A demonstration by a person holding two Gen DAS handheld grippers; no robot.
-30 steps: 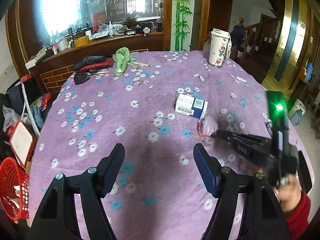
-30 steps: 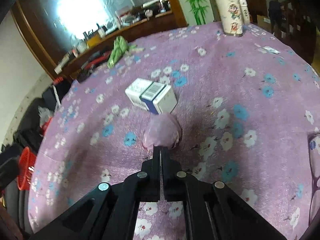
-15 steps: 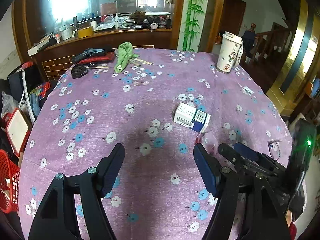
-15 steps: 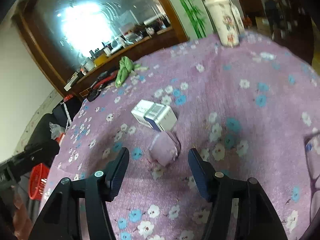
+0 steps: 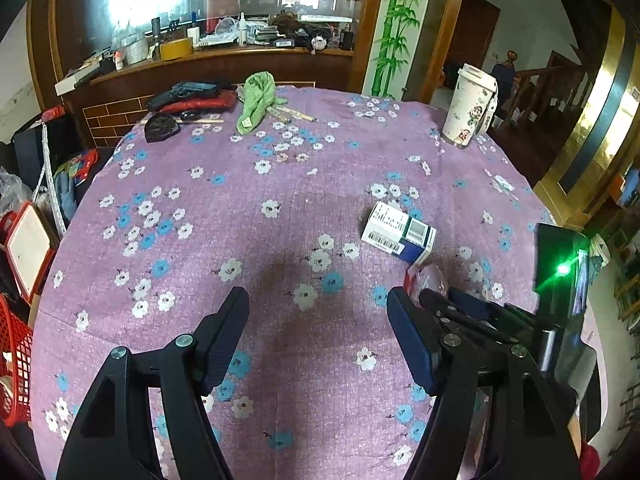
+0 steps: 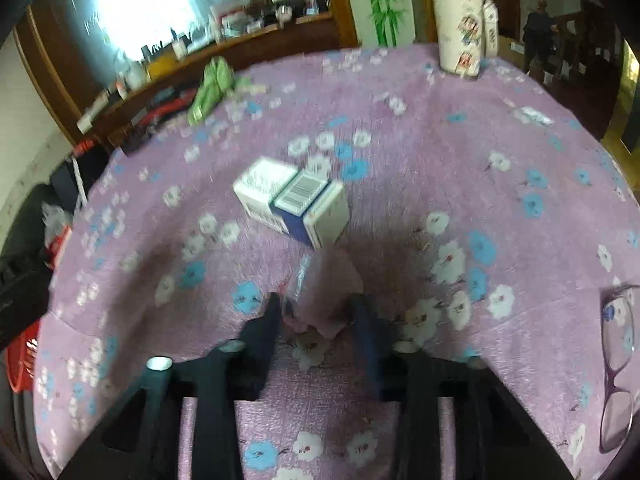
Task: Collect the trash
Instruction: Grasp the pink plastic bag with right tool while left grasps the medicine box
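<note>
A crumpled clear plastic wrapper (image 6: pixel 324 292) lies on the purple flowered tablecloth (image 6: pixel 480 140). My right gripper (image 6: pixel 316 316) is open, its two fingers on either side of the wrapper; the view is blurred. A white and blue carton (image 6: pixel 292 200) lies just beyond it. In the left wrist view the wrapper (image 5: pixel 426 280) and carton (image 5: pixel 400 232) sit at the right, with the right gripper (image 5: pixel 448 302) reaching in. My left gripper (image 5: pixel 318 332) is open and empty above the cloth.
A paper cup (image 5: pixel 470 112) stands at the far right edge. A green cloth (image 5: pixel 258 100), chopsticks and dark items (image 5: pixel 188 96) lie at the far side. Glasses (image 6: pixel 616 360) lie at the right. A red basket (image 5: pixel 14 364) stands off the table's left.
My right gripper went from shut behind the wrapper to open, and now its fingers straddle the wrapper. My left gripper pulled back and rose a little.
</note>
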